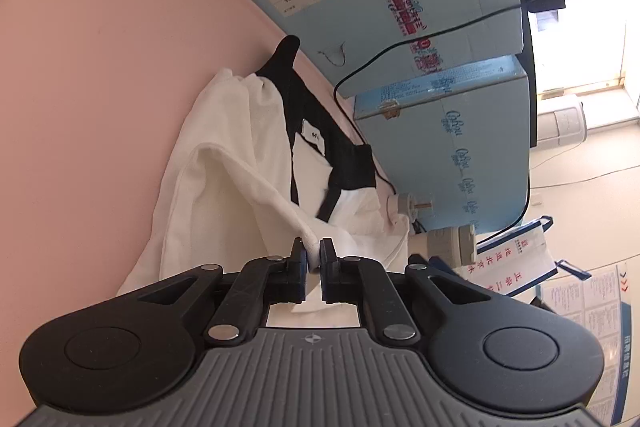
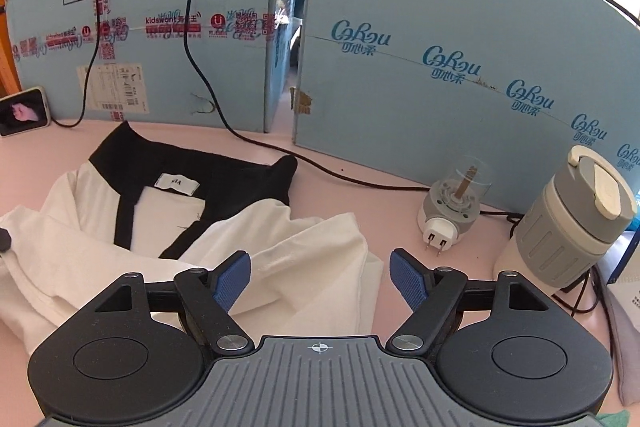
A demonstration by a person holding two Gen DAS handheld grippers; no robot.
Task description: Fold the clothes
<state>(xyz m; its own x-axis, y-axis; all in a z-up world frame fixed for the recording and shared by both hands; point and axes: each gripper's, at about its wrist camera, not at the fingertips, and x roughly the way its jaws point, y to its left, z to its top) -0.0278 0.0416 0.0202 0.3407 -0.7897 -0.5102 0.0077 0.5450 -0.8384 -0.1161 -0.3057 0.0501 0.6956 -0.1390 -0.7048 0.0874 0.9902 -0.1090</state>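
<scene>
Pink worktop (image 2: 360, 163) backed by pale blue cartons (image 2: 460, 39), black cables trailing across. Left tongs (image 1: 314, 253) clamped together on a bunched fold of the white shirt (image 1: 240, 163), the pinched cloth showing between the tips and pulled up into a taut ridge toward them. Left tongs angled downward, the view rolled so that the worktop edge runs diagonally. Right tongs (image 2: 320, 275) spread wide, blue pads (image 2: 234, 277) apart, nothing pressed between them; hovering tilted down over the shirt's near right edge, one pad above the white cloth, the other above bare pink worktop. Shirt rumpled and spread flat, black collar (image 2: 224, 183) with its white label toward the cartons. Further right, a small plug-in device (image 2: 452, 211) and a grey lidded cup (image 2: 572, 227), well apart from the shirt. Far left, a phone (image 2: 24, 111) propped against a carton.
</scene>
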